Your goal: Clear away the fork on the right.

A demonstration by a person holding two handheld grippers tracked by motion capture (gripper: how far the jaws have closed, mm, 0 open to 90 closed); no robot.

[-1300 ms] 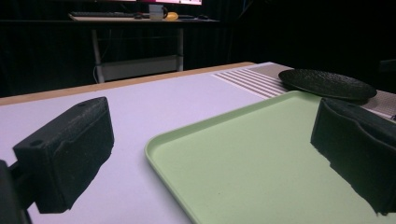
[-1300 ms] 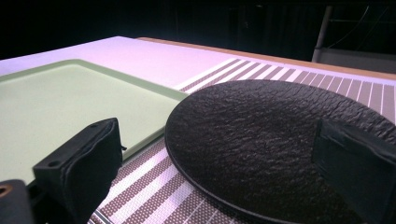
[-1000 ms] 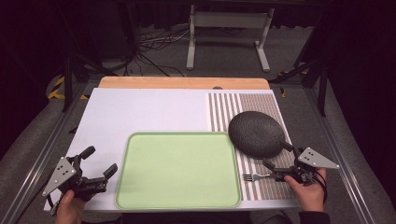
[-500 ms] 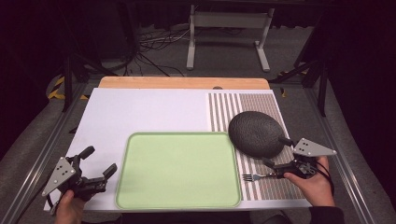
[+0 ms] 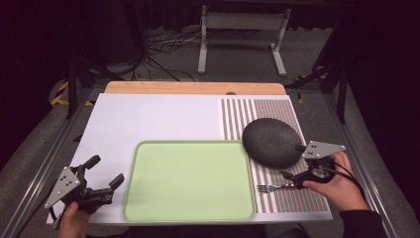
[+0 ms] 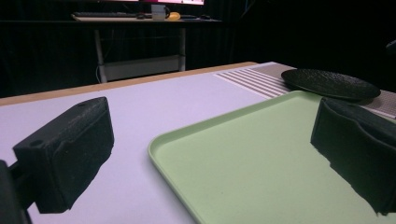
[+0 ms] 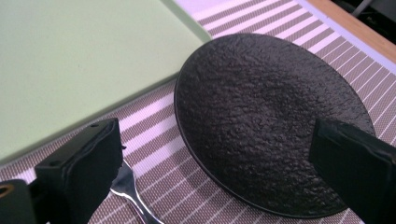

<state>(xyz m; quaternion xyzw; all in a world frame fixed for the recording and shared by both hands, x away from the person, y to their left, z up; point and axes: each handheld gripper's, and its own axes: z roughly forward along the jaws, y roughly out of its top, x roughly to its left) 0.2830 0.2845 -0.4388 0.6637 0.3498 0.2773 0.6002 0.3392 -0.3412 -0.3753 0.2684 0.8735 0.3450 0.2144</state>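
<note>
A textured black plate (image 5: 272, 142) lies on a striped placemat (image 5: 302, 201) at the table's right. My right gripper (image 5: 292, 161) stands open at the plate's near right edge, one jaw by the rim and the other toward the fork (image 5: 270, 188). In the right gripper view the gripper (image 7: 217, 140) looks over the plate (image 7: 261, 112), and the fork (image 7: 128, 191) lies by its left jaw. An empty light green tray (image 5: 188, 181) rests at centre front. My left gripper (image 5: 105, 169) is open just left of the tray, and its view (image 6: 210, 135) shows the tray (image 6: 261, 163) and the plate (image 6: 329, 83).
The white table top (image 5: 148, 119) stretches behind the tray to a wooden strip (image 5: 193, 88) along the far edge. A metal stand (image 5: 242, 29) and cables sit on the floor beyond. Metal frame rails run along both sides of the table.
My right gripper has shifted from beside the fork handle back toward the plate's rim. The fork, plate, tray and left gripper have stayed put.
</note>
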